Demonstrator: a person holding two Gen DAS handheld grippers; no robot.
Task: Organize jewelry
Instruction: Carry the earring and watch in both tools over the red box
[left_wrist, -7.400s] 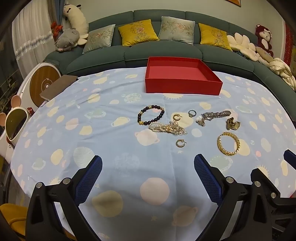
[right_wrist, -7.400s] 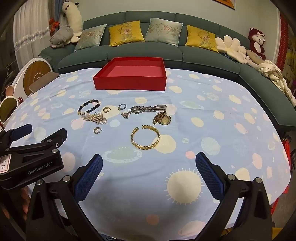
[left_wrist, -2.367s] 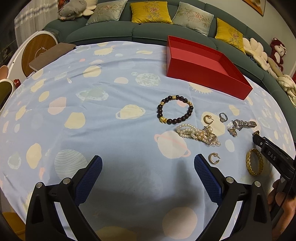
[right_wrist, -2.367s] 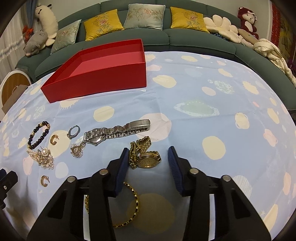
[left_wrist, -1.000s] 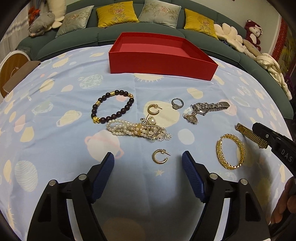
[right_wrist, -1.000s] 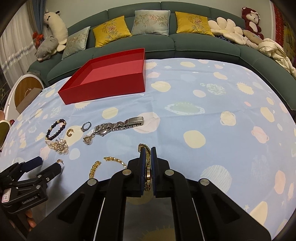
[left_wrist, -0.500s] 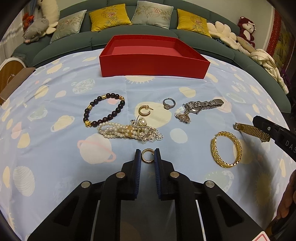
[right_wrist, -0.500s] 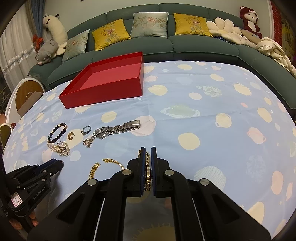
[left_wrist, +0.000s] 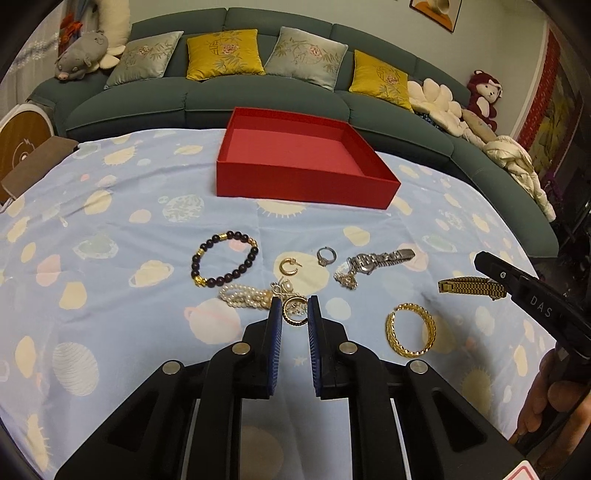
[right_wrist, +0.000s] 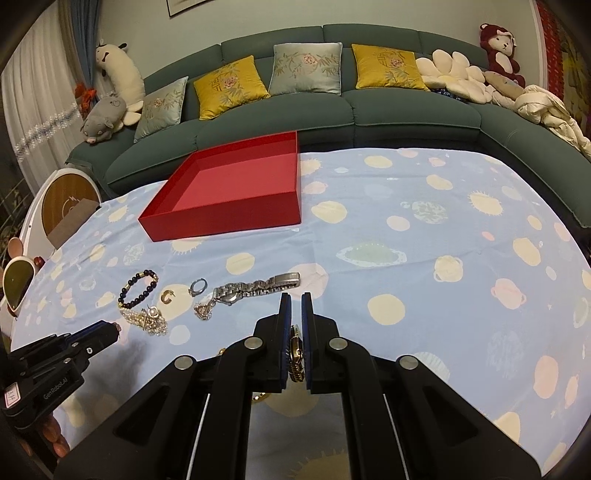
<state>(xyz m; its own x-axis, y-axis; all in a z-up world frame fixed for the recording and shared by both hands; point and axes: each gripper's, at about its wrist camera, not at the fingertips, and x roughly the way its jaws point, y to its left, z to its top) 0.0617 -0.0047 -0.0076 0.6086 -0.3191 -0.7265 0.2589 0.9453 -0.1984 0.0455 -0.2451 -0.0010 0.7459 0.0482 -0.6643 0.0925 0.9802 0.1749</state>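
Observation:
My left gripper (left_wrist: 294, 312) is shut on a gold hoop earring (left_wrist: 294, 314) and holds it above the cloth. My right gripper (right_wrist: 294, 306) is shut on a gold watch (right_wrist: 296, 352); its band (left_wrist: 471, 288) sticks out of the jaws in the left wrist view. An empty red box (left_wrist: 303, 181) stands at the far side. On the cloth lie a dark bead bracelet (left_wrist: 223, 264), a pearl bracelet (left_wrist: 245, 297), a second gold hoop earring (left_wrist: 288, 266), a silver ring (left_wrist: 326, 255), a silver watch (left_wrist: 380, 258) and a gold bangle (left_wrist: 410, 328).
A round table with a pale blue planet-print cloth (left_wrist: 110, 258) holds everything. A green sofa (left_wrist: 221, 92) with cushions and plush toys curves behind it. A brown pad (left_wrist: 33, 162) lies at the far left edge. The other gripper shows at lower left in the right wrist view (right_wrist: 55, 362).
My left gripper has closed on the gold hoop earring and lifted it off the cloth. My right gripper, shut on the gold watch, has risen higher above the table.

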